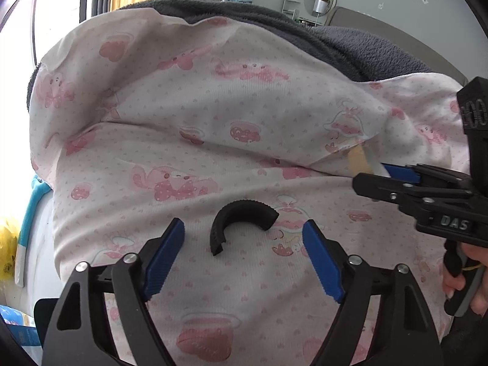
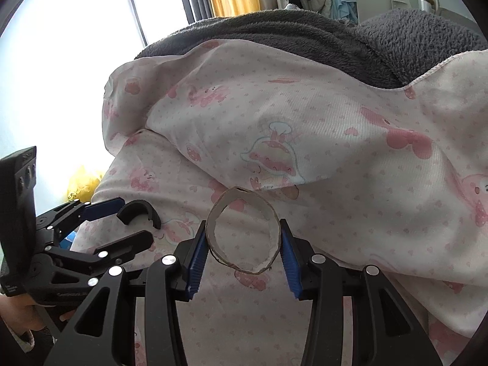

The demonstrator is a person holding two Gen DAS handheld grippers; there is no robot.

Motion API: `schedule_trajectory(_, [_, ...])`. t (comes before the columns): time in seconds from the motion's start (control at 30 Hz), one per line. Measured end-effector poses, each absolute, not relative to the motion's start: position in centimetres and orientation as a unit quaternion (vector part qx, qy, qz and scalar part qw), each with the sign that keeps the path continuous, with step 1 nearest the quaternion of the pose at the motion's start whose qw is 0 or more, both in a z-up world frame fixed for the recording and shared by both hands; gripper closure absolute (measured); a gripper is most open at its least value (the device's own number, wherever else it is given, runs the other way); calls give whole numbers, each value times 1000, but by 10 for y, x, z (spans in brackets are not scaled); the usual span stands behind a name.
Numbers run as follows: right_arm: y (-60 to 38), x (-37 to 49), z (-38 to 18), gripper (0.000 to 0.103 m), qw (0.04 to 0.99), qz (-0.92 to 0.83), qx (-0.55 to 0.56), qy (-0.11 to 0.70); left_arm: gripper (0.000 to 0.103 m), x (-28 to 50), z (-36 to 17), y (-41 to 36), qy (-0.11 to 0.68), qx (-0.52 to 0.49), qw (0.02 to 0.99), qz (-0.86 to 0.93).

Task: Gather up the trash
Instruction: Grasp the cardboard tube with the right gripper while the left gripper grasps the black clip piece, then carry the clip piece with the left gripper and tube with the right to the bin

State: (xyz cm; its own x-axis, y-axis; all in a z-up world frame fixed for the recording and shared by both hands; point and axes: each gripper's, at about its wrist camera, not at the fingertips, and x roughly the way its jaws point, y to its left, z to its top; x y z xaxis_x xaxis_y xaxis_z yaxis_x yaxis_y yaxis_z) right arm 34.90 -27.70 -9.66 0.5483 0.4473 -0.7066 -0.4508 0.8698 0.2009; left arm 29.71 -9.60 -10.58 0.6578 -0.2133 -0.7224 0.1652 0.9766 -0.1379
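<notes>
Right gripper [image 2: 243,248] fingers clamped on a cardboard ring [image 2: 243,231] above the pink-print bedsheet [image 2: 350,152], left gripper [image 1: 244,262] fingers spread wide, curved black plastic piece [image 1: 241,222] lying between them at 12 o'clock, grey blanket [image 2: 305,39] behind

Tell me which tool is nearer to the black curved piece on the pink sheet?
Left. The left tool is open with the black curved piece lying just ahead between its fingertips. The right tool is off to the side, shut on a cardboard ring.
</notes>
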Motion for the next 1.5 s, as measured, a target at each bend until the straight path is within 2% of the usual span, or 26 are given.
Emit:
schedule_trajectory(0.23, [-274,342,-88,58,880,264,-3,394,40,312,-111,-98,418,-35,904,-89])
schedule_trajectory(0.33, [-273,338,-87,58,879,266,-6,395,57,314,-112,-99,418,-37,903,-92])
schedule_trajectory(1.0, [-273,264,-63,58,888,237,-1,393,58,241,-77,-64,370,-55,918,-134])
schedule_trajectory(1.33, [-257,230,-68,58,882,241,25,404,59,218,-71,-30,366,-54,924,-102])
schedule_trajectory(1.5, [-229,226,-47,58,886,260,14,383,58,215,-79,-4,375,-57,922,-80])
